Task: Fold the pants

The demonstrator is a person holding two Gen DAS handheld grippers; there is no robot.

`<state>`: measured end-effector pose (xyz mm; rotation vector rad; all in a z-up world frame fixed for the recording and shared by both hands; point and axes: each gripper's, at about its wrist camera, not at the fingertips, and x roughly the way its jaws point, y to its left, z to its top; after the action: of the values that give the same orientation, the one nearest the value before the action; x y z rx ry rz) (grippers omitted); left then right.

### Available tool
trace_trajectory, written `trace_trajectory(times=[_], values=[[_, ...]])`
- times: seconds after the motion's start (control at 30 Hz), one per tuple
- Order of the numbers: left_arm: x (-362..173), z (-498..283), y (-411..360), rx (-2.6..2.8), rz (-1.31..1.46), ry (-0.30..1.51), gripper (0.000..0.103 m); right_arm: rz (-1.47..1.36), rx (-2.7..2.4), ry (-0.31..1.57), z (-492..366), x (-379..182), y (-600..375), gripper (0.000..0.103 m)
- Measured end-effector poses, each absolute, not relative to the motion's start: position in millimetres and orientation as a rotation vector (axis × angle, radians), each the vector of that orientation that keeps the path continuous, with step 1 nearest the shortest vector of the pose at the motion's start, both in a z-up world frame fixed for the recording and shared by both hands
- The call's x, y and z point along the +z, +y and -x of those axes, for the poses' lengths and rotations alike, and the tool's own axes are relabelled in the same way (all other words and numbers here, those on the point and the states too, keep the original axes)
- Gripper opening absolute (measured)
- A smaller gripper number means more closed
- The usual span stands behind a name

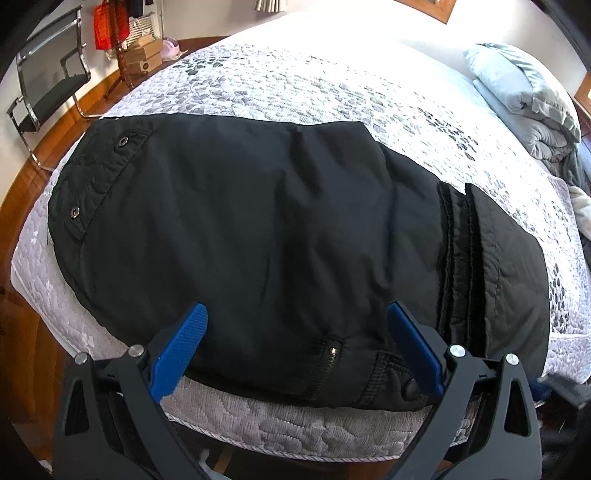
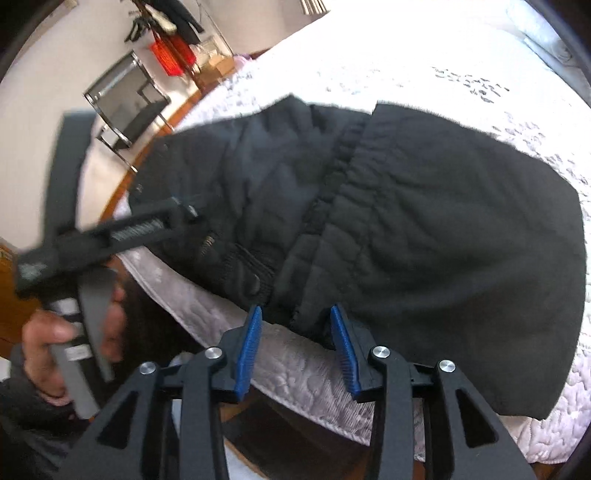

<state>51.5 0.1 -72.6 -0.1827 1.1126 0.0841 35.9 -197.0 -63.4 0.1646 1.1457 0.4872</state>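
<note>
Black pants lie folded flat on a bed with a white and grey quilted cover. Snap buttons show at their left end, and a ribbed band crosses them on the right. My left gripper hovers over the near edge of the pants, open wide, with its blue pads clear of the cloth. In the right wrist view the pants fill the middle. My right gripper stands partly open at their near edge. A fold of cloth sits at its tips, and the pads do not press on it.
A person's hand grips the left tool's handle at the left of the right wrist view. A black chair stands on the wooden floor beside stacked boxes and a red bag. A folded grey duvet lies at the far right of the bed.
</note>
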Motion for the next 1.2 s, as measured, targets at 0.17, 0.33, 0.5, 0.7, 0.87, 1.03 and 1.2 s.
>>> trace_trajectory(times=[0.17,0.33,0.5,0.7,0.87,1.03,1.2], values=[[-70.3,-49.1,-3.3,0.082,0.136,1.104,0.098,-0.100,0.194,1.102,-47.3,-49.4,-238.2,0.040],[-70.7,-47.4,-3.5,0.079,0.101,1.112,0.098,-0.106,0.124,1.142,-52.3,-70.4,-248.2,0.040],[-71.0,-47.2,-1.1,0.086,0.092,1.117,0.098,0.003,0.103,1.153,-51.3,-94.1,-224.2,0.041],[-70.6,-48.2,-2.5,0.084,0.085,1.122,0.097,-0.051,0.116,1.160,-52.8,-93.5,-227.2,0.041],[-69.3,-47.3,-6.3,0.078,0.071,1.121,0.098,-0.130,0.209,1.146,-45.5,-80.2,-217.8,0.041],[-67.5,-46.3,-5.9,0.081,0.064,1.119,0.098,-0.075,0.205,1.166,-42.7,-92.7,-204.2,0.041],[-68.2,-47.1,-0.9,0.085,0.090,1.124,0.098,-0.051,0.202,1.170,-42.4,-95.2,-203.1,0.041]])
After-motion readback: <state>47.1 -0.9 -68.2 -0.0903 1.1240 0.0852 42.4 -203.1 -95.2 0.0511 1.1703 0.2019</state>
